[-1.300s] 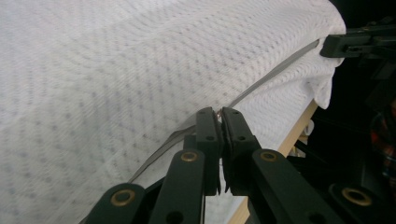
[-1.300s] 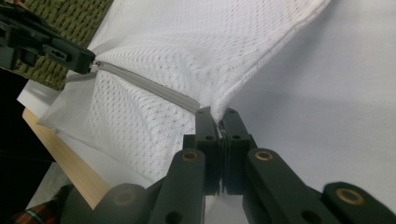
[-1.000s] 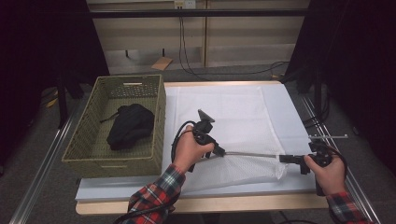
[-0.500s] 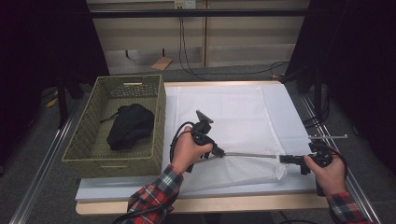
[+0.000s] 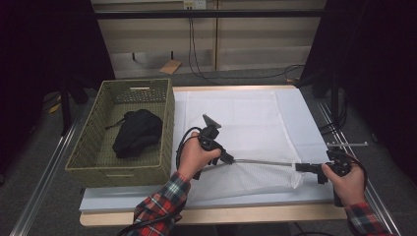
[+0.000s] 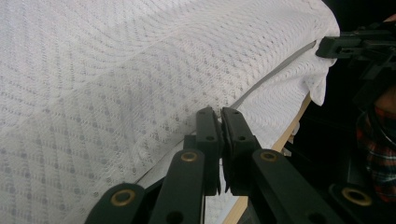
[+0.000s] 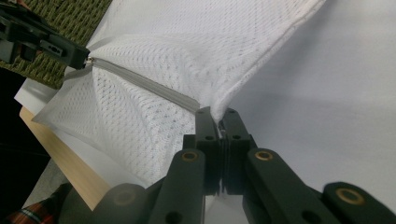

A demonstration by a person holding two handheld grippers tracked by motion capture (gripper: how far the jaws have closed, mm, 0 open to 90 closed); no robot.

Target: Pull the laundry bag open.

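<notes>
White mesh bag [image 5: 246,147] on the tabletop [image 5: 305,123], zipper [image 5: 265,162] taut between the grippers: left gripper [image 5: 230,158] pinches the pull, right gripper [image 5: 301,167] clamps the far corner.

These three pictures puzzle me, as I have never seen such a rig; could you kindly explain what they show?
There is no robot here: a person in plaid sleeves holds a hand-held gripper in each hand, a tool with two black jaws. The high view looks down on the table from above. The other two pictures come from small cameras riding on each tool, looking along its jaws.

On the table lies a white sheet, and on it a white mesh bag with a grey zipper. At the left stands a woven basket with a black garment inside.

The left hand-held gripper is shut at one end of the zipper, the right hand-held gripper on the bag's other end, so the zipper is stretched taut between them.
</notes>
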